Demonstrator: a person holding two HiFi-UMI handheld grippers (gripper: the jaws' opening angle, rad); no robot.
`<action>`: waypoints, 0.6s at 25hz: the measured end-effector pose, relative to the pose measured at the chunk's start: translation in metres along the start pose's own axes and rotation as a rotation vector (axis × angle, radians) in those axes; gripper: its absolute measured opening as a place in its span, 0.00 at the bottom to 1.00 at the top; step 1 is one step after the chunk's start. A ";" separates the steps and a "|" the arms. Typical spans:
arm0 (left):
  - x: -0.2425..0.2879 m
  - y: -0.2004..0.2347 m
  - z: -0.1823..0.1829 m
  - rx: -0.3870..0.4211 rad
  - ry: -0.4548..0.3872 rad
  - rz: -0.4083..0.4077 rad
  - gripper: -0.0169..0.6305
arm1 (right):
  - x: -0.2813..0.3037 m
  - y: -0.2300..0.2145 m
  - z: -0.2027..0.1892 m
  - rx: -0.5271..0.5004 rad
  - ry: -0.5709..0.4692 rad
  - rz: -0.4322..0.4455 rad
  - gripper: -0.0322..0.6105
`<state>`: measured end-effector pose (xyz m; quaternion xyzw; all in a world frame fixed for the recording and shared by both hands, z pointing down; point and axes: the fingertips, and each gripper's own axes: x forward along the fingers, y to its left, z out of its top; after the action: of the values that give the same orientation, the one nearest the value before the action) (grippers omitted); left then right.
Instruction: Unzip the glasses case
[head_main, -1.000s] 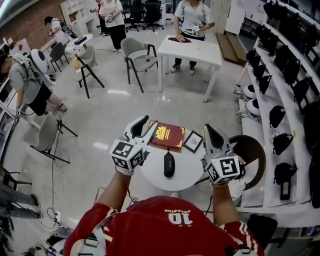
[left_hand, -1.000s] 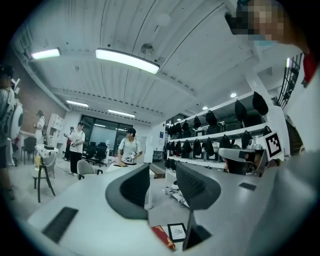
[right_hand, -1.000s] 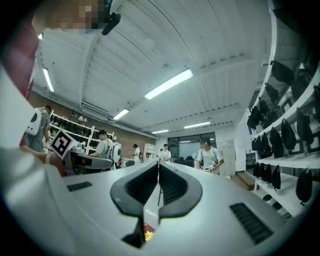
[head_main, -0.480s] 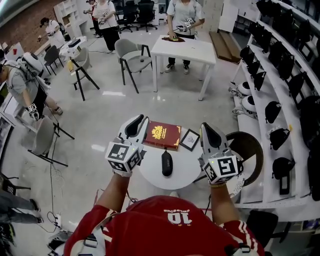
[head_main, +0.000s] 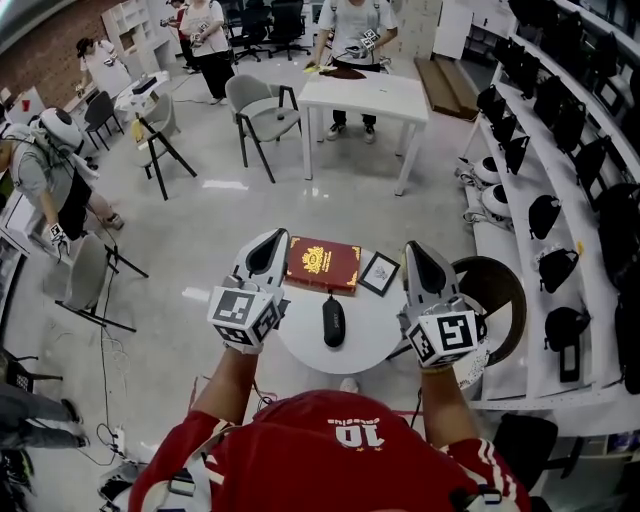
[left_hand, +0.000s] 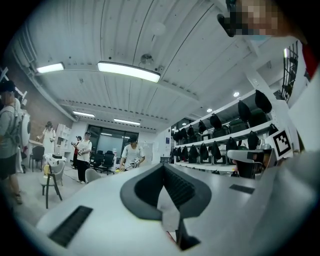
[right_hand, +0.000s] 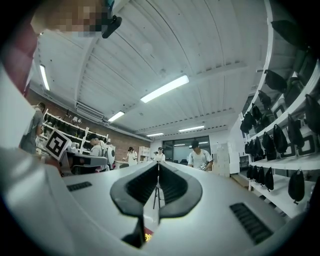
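Left gripper (head_main: 275, 236) and right gripper (head_main: 414, 248) are both clenched on nothing. In each gripper view I see the grey jaws pressed tip to tip, with only the room beyond them. I hold them up on either side of the small round white table (head_main: 300, 352), the left one over its left edge and the right one over its right edge. Both point away from me.

Between the two, near the middle of the tabletop, lies the black oval glasses case (head_main: 334, 321), its long side running near to far. It looks closed, and neither gripper touches it.

Just past the case, on the far side of the same table, a dark red hardcover book with a gold emblem (head_main: 322, 264) lies flat, close to the left gripper's tip. To the right of the book is a small black-framed picture (head_main: 379, 273), near the right gripper's tip.

Well beyond, across the pale floor, stands a white rectangular table (head_main: 365, 96) with a grey armchair (head_main: 262, 106) at its left. A person in a white shirt (head_main: 350, 22) bends over its far edge. Long white shelves carrying black bags (head_main: 545, 215) run down the right side.
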<state>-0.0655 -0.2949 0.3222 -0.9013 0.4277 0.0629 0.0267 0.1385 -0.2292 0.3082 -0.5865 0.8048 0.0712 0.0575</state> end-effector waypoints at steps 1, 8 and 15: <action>-0.001 0.000 0.001 0.005 -0.002 0.003 0.04 | -0.001 0.000 0.001 -0.003 -0.002 -0.004 0.08; -0.009 0.007 0.001 0.009 -0.003 0.031 0.04 | -0.004 0.002 0.000 -0.029 0.013 -0.053 0.07; -0.011 0.013 -0.002 0.001 -0.014 0.034 0.04 | -0.003 0.003 -0.007 -0.021 0.031 -0.061 0.07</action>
<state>-0.0826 -0.2946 0.3255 -0.8933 0.4430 0.0696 0.0291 0.1366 -0.2262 0.3155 -0.6123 0.7866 0.0686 0.0408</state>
